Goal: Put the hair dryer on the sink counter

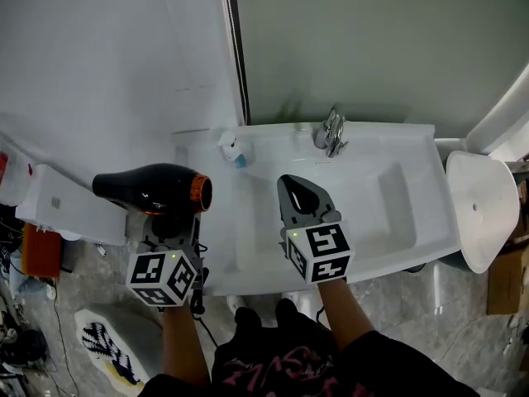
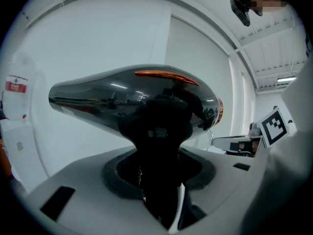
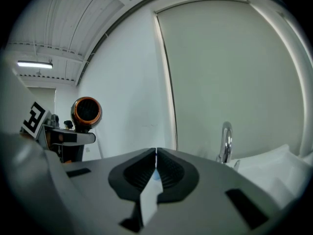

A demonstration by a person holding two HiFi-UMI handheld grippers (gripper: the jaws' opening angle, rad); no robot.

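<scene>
White tile-free walls and a grey panel back a bathroom where a white sink counter (image 1: 430,238) with a chrome faucet (image 1: 332,131) fills the middle of the head view. A toilet (image 1: 483,209) stands just beside the counter's right end, and a patterned rug (image 1: 107,341) lies on the floor at lower left. A small white bottle (image 1: 231,149) sits at the counter's back left corner.

The left gripper (image 2: 159,165) is clenched on the dark handle of a black hair dryer (image 1: 153,188), whose body lies crosswise above the jaws, its orange-ringed end toward the sink. The dryer hangs in the air at the counter's left edge, resting on nothing.

The right gripper (image 3: 156,160) hovers over the basin with its jaws pressed together and nothing between them, well apart from the faucet.
</scene>
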